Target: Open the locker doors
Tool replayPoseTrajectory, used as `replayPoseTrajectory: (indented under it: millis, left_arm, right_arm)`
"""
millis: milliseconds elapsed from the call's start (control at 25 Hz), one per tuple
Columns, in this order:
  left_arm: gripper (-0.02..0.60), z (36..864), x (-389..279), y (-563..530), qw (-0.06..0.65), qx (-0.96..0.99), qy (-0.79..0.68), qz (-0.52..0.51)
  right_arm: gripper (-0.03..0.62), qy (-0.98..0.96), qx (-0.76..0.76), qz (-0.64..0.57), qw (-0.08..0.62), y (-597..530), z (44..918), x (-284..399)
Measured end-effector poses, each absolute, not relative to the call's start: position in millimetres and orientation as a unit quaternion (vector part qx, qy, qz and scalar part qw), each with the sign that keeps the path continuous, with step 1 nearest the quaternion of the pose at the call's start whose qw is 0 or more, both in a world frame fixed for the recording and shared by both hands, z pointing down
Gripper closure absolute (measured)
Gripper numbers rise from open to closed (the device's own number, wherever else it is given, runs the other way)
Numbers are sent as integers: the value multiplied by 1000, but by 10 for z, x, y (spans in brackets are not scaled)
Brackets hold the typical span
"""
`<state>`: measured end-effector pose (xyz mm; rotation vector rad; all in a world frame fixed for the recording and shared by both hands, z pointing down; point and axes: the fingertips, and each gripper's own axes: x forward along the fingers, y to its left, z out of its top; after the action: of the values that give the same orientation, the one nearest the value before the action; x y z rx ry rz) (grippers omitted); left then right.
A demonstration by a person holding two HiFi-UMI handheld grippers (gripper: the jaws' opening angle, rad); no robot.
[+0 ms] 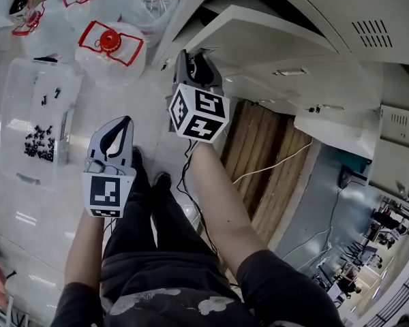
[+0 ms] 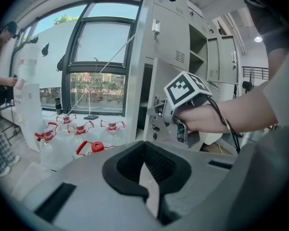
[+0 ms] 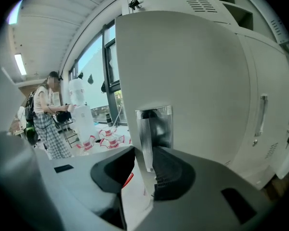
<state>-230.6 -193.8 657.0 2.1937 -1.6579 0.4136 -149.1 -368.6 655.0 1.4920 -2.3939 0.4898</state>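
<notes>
the lockers (image 1: 327, 26) fill the upper right of the head view, pale grey, with several doors swung out. one door (image 3: 197, 81) takes up the right gripper view from the centre to the right edge, and its free edge runs down the middle of that frame. a window (image 2: 103, 66) covers the upper left of the left gripper view. wooden boards (image 1: 273, 148) lie on the floor right of centre in the head view, below the lockers, and a white cable (image 1: 276, 163) crosses them. a clear box (image 1: 27, 94) sits at the left edge with black screws (image 1: 37, 145) inside it. clear bottles (image 1: 111, 46) with red caps stand together in the upper left. a person (image 3: 48, 114) stands at the left of the right gripper view.

the right tongs (image 1: 198, 58) are at top centre of the head view, at the end of the door. they are spread, with the door's edge and its chrome handle (image 3: 156, 129) between them. the right pad lies against the edge, while the left one stands off it with floor showing in the gap. the left tongs (image 1: 125, 125) hang left of centre over bare floor, well apart from the lockers. they are pressed together with nothing in them.
</notes>
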Motion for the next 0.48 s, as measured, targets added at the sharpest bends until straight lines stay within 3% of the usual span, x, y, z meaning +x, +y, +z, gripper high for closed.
replayPoseTrajectory:
  millis: [480]
  left_arm:
    - [572,6506,-1844,-1496,191,772,-585,158]
  right_arm:
    - [456,-848,480,170,146,-3004,6561,-1048]
